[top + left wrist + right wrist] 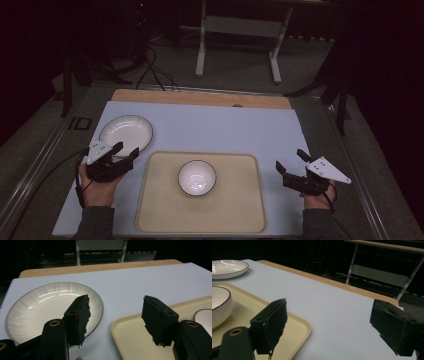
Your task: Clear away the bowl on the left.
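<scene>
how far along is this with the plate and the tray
Looks done: the white bowl already sits in the middle of the beige tray. In hand: nothing yet; the left gripper is open, its jaws just short of the white plate, which lies on the table beside the tray. The right gripper waits open and empty. Probably left: gripping the plate and moving it.

Dim, dark surroundings, soft overhead glare

hidden: near rim of white ribbed plate (50, 307) behind left hand-held gripper (117, 320) jaw | cut off: white dark-rimmed bowl (219, 306) at left edge | cut off: cream plastic tray (130, 335) at bottom edge
</scene>
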A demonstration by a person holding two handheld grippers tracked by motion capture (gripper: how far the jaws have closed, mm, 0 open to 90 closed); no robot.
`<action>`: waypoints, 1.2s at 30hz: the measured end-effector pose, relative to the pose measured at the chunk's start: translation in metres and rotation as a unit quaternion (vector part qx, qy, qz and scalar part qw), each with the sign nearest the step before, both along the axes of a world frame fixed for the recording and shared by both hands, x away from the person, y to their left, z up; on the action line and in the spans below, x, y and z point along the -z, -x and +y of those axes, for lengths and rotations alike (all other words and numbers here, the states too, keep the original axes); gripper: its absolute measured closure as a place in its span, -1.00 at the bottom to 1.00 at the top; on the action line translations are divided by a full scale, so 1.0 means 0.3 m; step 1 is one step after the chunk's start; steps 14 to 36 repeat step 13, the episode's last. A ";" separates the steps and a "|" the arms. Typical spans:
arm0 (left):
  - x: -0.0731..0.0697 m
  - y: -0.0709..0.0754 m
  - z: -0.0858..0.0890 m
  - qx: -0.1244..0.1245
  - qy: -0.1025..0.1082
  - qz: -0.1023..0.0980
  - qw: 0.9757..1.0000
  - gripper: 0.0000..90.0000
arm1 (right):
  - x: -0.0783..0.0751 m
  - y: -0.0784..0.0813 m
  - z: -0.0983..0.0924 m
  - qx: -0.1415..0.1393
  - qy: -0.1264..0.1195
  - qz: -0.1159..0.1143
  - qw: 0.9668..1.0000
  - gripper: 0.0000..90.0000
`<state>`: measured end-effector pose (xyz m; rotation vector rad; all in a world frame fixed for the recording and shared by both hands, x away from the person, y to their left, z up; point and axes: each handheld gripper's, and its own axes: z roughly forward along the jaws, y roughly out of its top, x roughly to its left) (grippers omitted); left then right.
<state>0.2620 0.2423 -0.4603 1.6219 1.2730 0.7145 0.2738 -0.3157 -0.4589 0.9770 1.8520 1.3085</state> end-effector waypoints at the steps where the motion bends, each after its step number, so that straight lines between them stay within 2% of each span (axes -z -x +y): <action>1: 0.001 0.003 0.011 -0.007 0.001 0.000 1.000 -0.12 | 0.000 0.000 -0.001 0.000 0.000 -0.001 1.000 -0.69; 4: 0.008 0.006 0.032 -0.025 -0.007 -0.002 1.000 -0.12 | 0.000 0.000 0.000 0.000 0.000 0.000 1.000 -0.69; 7: 0.010 0.015 0.055 -0.039 0.006 -0.005 0.999 -0.12 | 0.001 0.000 0.000 0.001 0.000 0.001 1.000 -0.69; 9: 0.008 0.020 0.064 -0.046 0.007 -0.008 0.999 -0.12 | 0.001 0.000 -0.001 0.001 0.000 0.001 1.000 -0.69; 13: 0.014 0.019 0.072 -0.058 -0.005 -0.008 0.998 -0.12 | 0.001 -0.001 -0.002 0.001 -0.001 0.001 1.000 -0.69; 36: 0.014 0.019 0.072 -0.058 -0.005 -0.008 0.998 -0.12 | 0.001 -0.001 -0.002 0.001 -0.001 0.001 1.000 -0.69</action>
